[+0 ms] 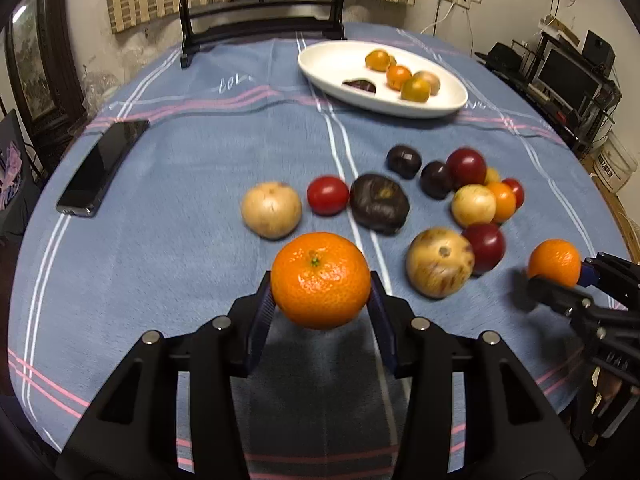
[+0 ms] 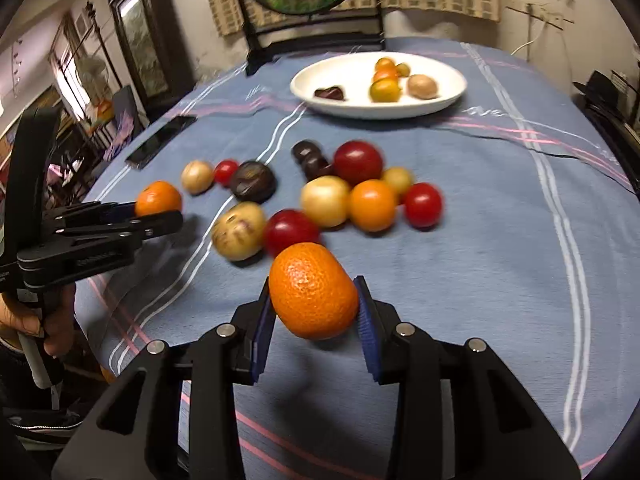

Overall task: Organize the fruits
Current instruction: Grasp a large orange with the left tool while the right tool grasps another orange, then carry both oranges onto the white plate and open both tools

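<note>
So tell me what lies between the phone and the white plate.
Only bare blue tablecloth between the phone and the white plate; the left wrist view shows it best.

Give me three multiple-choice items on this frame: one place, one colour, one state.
1. Where does the phone lie?
A. in the dish
B. on the cloth, left of the loose fruit
C. between the grippers

2. What colour is the dish?
A. white
B. black
C. green

3. What is the left gripper doing?
A. hanging open over the cloth
B. holding an orange
C. holding the phone

Key:
1 B, the phone rests on the blue cloth near its left edge, apart from the fruit.
2 A, the oval dish is plain white, with a few fruits in it.
3 B, its blue pads press both sides of the orange, lifted over the cloth; the right gripper holds another.
</note>
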Demonstrator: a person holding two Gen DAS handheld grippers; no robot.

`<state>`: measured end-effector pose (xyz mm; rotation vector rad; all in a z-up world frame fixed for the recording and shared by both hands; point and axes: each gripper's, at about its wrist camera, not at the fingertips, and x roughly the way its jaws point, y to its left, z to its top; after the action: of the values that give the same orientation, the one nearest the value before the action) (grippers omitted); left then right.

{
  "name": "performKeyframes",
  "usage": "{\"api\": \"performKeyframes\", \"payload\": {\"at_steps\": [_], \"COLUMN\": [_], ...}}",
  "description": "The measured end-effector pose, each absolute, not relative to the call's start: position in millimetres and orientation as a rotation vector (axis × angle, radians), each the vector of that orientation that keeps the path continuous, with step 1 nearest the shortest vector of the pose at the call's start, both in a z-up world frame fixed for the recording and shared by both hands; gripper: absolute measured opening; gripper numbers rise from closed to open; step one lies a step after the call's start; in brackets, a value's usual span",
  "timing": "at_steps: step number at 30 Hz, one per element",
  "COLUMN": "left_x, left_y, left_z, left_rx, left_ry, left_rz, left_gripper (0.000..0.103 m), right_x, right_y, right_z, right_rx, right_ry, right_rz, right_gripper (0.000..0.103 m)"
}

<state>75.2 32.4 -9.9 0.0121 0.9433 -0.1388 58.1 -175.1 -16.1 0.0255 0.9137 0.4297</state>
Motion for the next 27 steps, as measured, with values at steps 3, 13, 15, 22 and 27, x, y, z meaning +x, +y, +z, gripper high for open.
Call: {"api": "performKeyframes", "payload": {"at_steps": [3,13,15,22,27], "left_x": [75,112,125,182,221], "left_y": [32,13,7,-14,-35], "left_z": [1,32,39,51,45], "left_rx": [0.020,0.068,0.078,0.081,0.114], "left_ry": [0.920,0.870,0.857,0.852,0.869], "left_rz": [-0.137,-0.165,-0.173,-0.169,-0.172], "left_gripper": [0.046,0.046,0.046,0.046,0.046], "right_x": [58,84,96,148,190], "right_y": [-191,-223,-224,-218,-208], "right_z": [-7,34,43,59,50], "right_rx": [0.052,0.091,0.094,0.077,0.047], "right_ry": [0.878,0.758,0.741,0.718,0.742], "right_rz": [0.416,0.371,0.370,0.348,0.320], "right_gripper": [0.038,0.038,0.038,0.038,0.038]}}
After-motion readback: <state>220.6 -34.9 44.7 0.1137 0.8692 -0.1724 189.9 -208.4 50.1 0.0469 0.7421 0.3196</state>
